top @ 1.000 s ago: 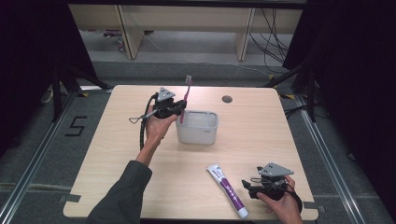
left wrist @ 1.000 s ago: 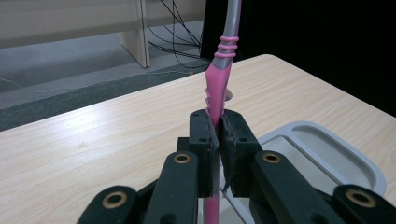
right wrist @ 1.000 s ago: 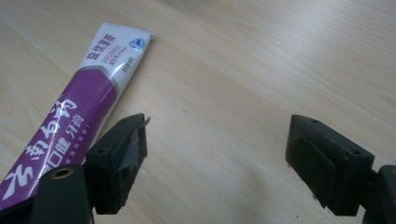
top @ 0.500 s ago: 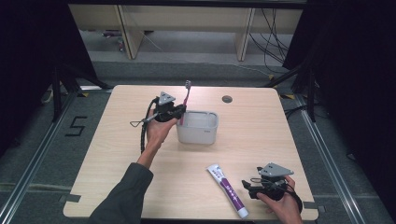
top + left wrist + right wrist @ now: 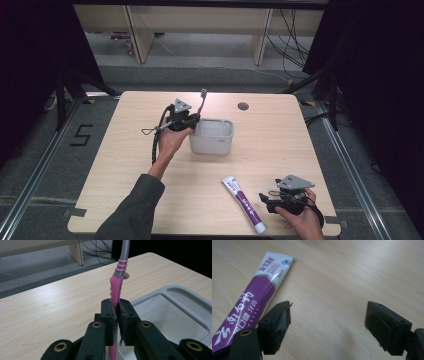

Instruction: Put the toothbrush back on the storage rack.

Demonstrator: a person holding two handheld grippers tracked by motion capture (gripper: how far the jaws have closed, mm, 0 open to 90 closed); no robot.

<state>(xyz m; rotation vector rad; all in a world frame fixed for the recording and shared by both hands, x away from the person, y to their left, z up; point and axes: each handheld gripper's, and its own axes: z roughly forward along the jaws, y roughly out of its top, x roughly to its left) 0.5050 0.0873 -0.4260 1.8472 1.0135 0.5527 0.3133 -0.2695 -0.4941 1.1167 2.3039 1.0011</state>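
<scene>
We see the left gripper (image 5: pixel 192 120) clamped on the pink-and-grey plastic toothbrush (image 5: pixel 117 287), which stands near upright between its pads, handle end hanging just above the near-left rim of the pale grey rounded-rectangular plastic tub (image 5: pixel 220 145); what the tub holds we cannot tell. The right gripper (image 5: pixel 328 322) rests spread wide on the light wood-grain table (image 5: pixel 290 135), the purple-and-white toothpaste tube (image 5: pixel 249 300) lying flat just beside it.

A lab recording bay: black curtains (image 5: pixel 30 75) around a wooden table (image 5: pixel 125 165), floor rails (image 5: pixel 30 170), loose cables (image 5: pixel 290 45)
</scene>
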